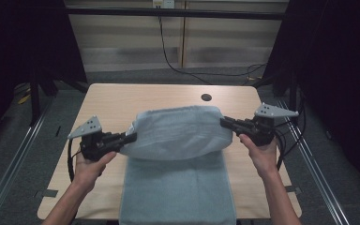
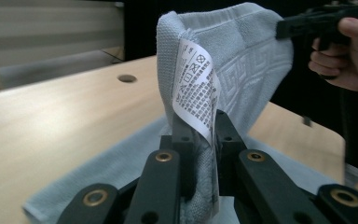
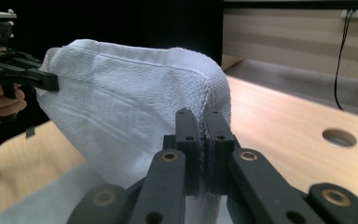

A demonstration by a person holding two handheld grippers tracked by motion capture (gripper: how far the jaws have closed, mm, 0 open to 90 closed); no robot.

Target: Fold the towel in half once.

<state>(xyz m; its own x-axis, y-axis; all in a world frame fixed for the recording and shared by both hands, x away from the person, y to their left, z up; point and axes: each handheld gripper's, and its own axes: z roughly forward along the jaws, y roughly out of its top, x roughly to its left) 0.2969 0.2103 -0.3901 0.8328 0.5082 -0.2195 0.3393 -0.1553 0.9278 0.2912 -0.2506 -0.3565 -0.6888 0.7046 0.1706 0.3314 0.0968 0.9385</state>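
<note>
Pale grey-blue terry towel (image 1: 178,140), long and rectangular, lies down the middle of the light wooden table (image 1: 122,101). Near end flat on the table and running toward the person's edge; far end lifted off the surface and doubled back over the flat part, bulging between the two grippers.

Left gripper (image 1: 130,137): fingers pressed together on the towel's left far corner. In the left gripper view the cloth stands bunched between the black fingers (image 2: 182,135), with the white printed care label (image 2: 196,88) hanging from the hem in front of them. Right gripper (image 1: 224,123): fingers (image 3: 186,140) clamped tight on the opposite corner, thin edge of terry squeezed between them.

Handling, as I judge it: soft, limp, light. No stiffness at all; the span between the grips sags and billows, so it goes where the corners go. Looped pile gives good friction, little risk of slipping from a firm pinch. Woven border band with a raised key pattern (image 2: 249,60) is the denser part.

Best hold: the hemmed corners, as taken now, deep enough to catch the hem and not just the label. Keep the two grips level and apart, or the fold will land skewed.

Round grommet hole (image 1: 206,97) in the table beyond the towel, well clear.
</note>
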